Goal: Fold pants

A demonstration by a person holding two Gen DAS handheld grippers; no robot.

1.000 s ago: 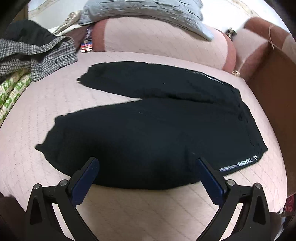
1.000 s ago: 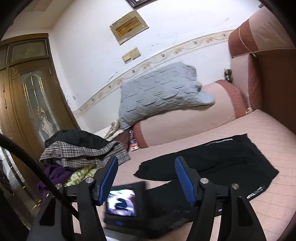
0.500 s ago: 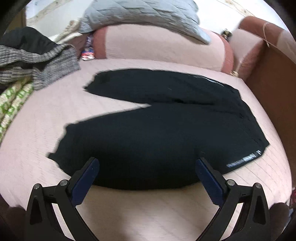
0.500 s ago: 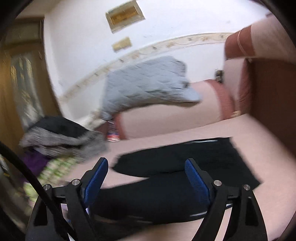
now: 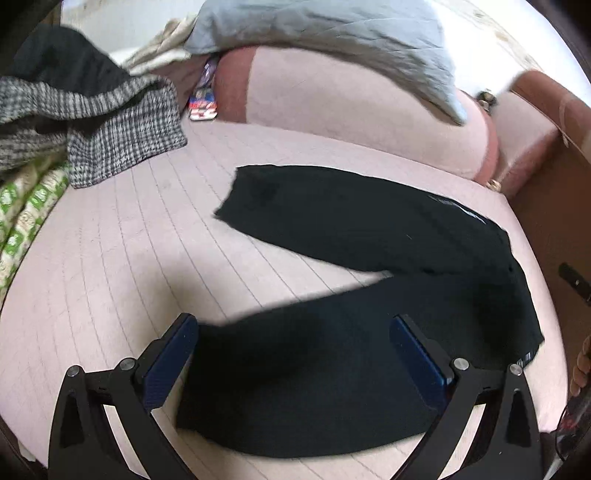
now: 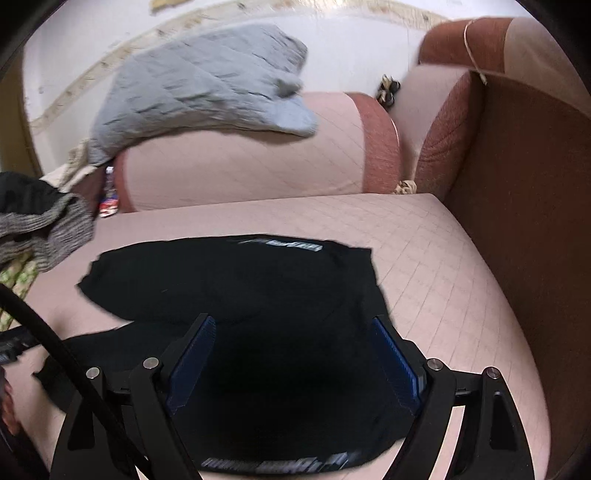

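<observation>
**A:** Start with your left wrist view. How far along are the pants?

**B:** Barely begun, I'd judge. The pants (image 5: 369, 295) lie flat on the pink quilted bed (image 5: 129, 258), filling the centre and lower right of the frame. The two legs splay apart in a V: one runs up toward the centre, the other sweeps down to the lower middle, right between my fingers. No fold shows anywhere. My left gripper (image 5: 295, 362) has its jaws spread wide, nothing between them but air, poised over the near leg.

**A:** Anything crowding you?

**B:** A checked garment (image 5: 110, 129) sits at the upper left, well apart from the pants, and a grey quilt (image 5: 332, 33) lies over the bolster along the top.

**A:** And the right wrist view?

**B:** Here the pants (image 6: 229, 280) fill the centre and bottom of the frame, with the waistband's printed strip at the very bottom edge. My right gripper (image 6: 295, 358) hangs over the waist end, jaws wide apart, holding nothing. Whether the fingertips touch the cloth, I can't tell.

**A:** So what's left?

**B:** Everything, I'd say: bring one leg onto the other, then fold the length down toward the waist.
</observation>
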